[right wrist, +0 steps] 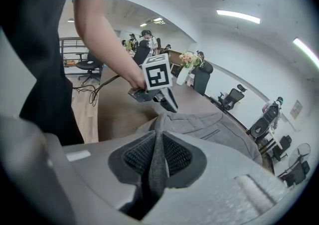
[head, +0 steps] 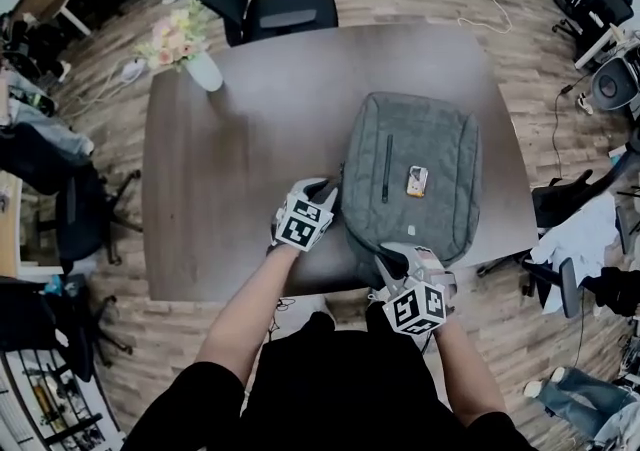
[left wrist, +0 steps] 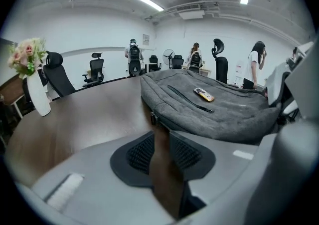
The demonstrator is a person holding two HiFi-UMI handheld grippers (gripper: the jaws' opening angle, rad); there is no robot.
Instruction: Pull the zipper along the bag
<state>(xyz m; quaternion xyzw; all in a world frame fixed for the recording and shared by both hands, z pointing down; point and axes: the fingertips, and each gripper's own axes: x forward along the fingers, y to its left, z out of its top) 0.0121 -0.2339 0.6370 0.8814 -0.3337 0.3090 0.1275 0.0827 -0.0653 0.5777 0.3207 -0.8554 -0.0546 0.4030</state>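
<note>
A grey backpack point(head: 410, 129) lies flat on the dark brown table point(head: 230, 189). My left gripper point(head: 323, 189) is at the bag's left edge. In the left gripper view its pads point(left wrist: 143, 153) stand a little apart, and only bare table shows between them. A small dark zipper pull point(left wrist: 153, 117) sits on the bag's side just beyond them. My right gripper point(head: 400, 261) is at the bag's near end. It is shut on a fold of the bag's grey fabric point(right wrist: 158, 156), which runs up between the pads in the right gripper view.
A small orange-and-white item point(head: 417, 180) lies on top of the bag beside a front-pocket zipper point(head: 386, 169). A white vase of flowers point(head: 197, 59) stands at the table's far left corner. A black office chair point(head: 285, 9) is behind the table. People stand far off point(left wrist: 133, 55).
</note>
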